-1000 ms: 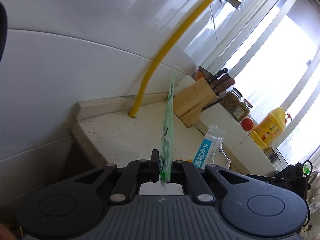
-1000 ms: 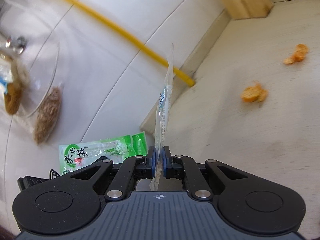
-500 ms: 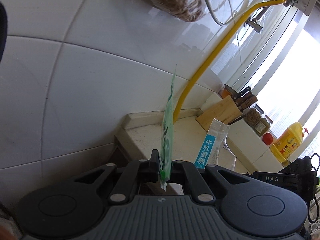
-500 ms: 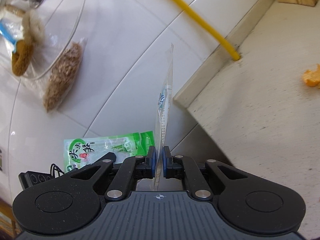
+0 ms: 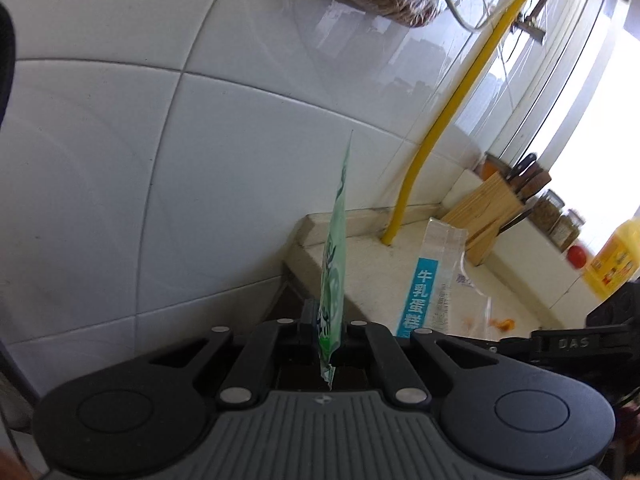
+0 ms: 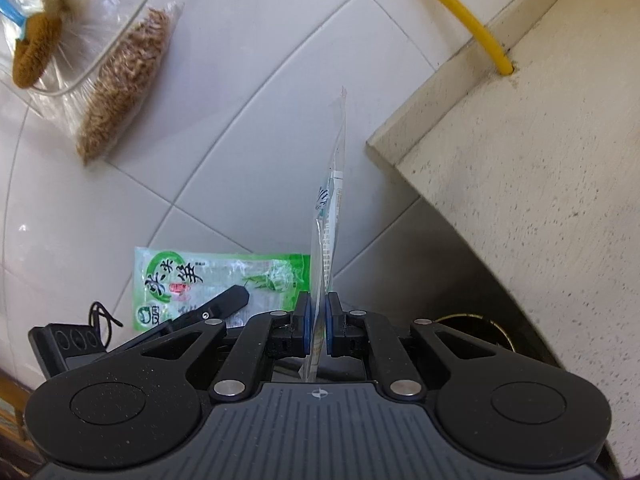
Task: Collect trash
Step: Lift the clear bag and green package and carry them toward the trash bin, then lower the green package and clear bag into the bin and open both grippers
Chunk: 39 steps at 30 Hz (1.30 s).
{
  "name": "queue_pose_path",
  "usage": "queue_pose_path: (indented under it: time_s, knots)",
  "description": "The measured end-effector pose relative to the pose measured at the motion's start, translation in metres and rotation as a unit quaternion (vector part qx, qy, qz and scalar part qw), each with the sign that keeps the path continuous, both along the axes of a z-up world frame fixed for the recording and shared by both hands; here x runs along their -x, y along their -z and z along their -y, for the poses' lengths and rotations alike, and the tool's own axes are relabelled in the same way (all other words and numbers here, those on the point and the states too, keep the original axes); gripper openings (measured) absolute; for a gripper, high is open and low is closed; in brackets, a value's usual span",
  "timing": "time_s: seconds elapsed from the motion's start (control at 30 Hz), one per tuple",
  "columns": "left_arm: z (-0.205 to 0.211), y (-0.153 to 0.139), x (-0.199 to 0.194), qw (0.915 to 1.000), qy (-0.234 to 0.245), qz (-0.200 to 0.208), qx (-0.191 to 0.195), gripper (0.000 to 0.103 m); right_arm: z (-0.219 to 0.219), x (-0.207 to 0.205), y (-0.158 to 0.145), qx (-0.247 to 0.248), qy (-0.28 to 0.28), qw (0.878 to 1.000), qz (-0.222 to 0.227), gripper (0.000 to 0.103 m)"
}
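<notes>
My left gripper [image 5: 326, 326] is shut on a green snack wrapper [image 5: 335, 256] that stands edge-on between its fingers. My right gripper [image 6: 317, 320] is shut on a clear wrapper with blue print [image 6: 329, 208], also edge-on. Each view shows the other's load: the clear wrapper [image 5: 434, 276] appears flat at the right in the left wrist view, and the green wrapper [image 6: 216, 280] appears flat at the left in the right wrist view. Both grippers hang just off the left end of the speckled countertop [image 6: 540, 168]. Orange peel scraps [image 5: 502, 323] lie on the counter.
White tiled wall [image 5: 160, 140] fills the background. A yellow pipe [image 5: 444, 120] rises from the counter's back corner. A knife block [image 5: 492, 212], jars [image 5: 560, 220] and an oil bottle [image 5: 612, 264] stand along the window side. A hanging bag of grain [image 6: 124, 80] is on the wall. A round dark rim [image 6: 476, 324] shows below the counter edge.
Both grippers have moved left, away from the counter and off its end, still holding their wrappers. The peel scraps have left the right wrist view.
</notes>
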<state>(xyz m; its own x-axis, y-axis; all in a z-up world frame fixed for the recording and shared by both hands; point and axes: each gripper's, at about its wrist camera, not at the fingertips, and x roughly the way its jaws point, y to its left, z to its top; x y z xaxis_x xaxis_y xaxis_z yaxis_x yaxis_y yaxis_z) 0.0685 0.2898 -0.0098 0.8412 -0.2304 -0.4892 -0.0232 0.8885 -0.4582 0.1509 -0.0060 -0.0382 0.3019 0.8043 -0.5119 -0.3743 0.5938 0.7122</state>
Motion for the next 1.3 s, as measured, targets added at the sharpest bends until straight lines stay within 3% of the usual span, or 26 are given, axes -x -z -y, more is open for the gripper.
queue_pose_path:
  time_s: [0.57,1.0,1.3]
  knots:
    - [0.008,0.02,-0.005,0.9981,-0.003,-0.028,-0.055,0.003,-0.009,0.0,0.015,0.04,0.012,0.999,-0.009,0.01]
    - [0.02,0.039,-0.017,0.9923,0.007,-0.074,-0.1,0.003,-0.022,-0.003,0.034,0.083,0.005,0.996,-0.015,0.011]
    - [0.022,0.048,-0.021,0.9885,0.02,-0.101,-0.11,0.003,-0.03,-0.005,0.044,0.101,-0.008,0.995,-0.021,0.01]
